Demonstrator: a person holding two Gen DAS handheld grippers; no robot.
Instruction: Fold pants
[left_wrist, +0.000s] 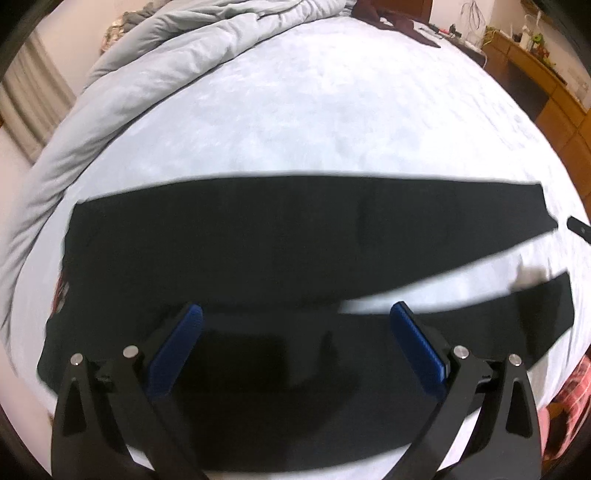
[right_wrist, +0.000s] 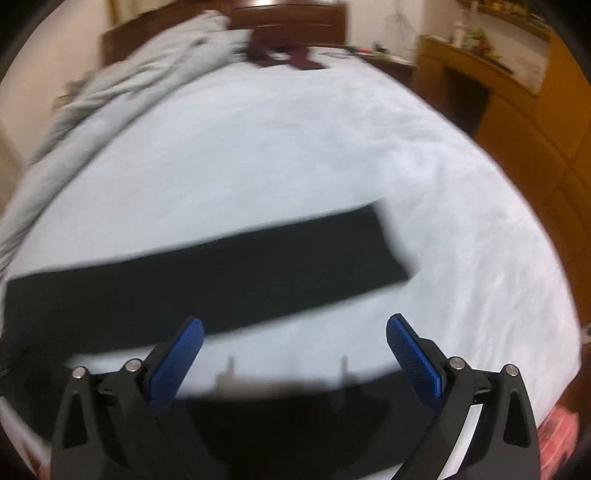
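Observation:
Black pants (left_wrist: 229, 251) lie flat on the pale blue bed (left_wrist: 295, 110), waist at the left, the two legs spread apart toward the right. My left gripper (left_wrist: 295, 317) is open and empty, hovering over the near leg close to the crotch. In the right wrist view the far leg (right_wrist: 221, 273) runs across the middle and the near leg (right_wrist: 280, 417) lies under the fingers. My right gripper (right_wrist: 295, 332) is open and empty above the strip of bed between the legs. A dark tip of the right gripper shows at the far right of the left wrist view (left_wrist: 578, 229).
A crumpled grey duvet (left_wrist: 155, 70) is piled along the bed's left side. Dark red clothing (right_wrist: 288, 55) lies near the headboard. Wooden furniture (right_wrist: 517, 110) stands to the right of the bed. Red checked fabric (left_wrist: 569, 391) shows at the lower right.

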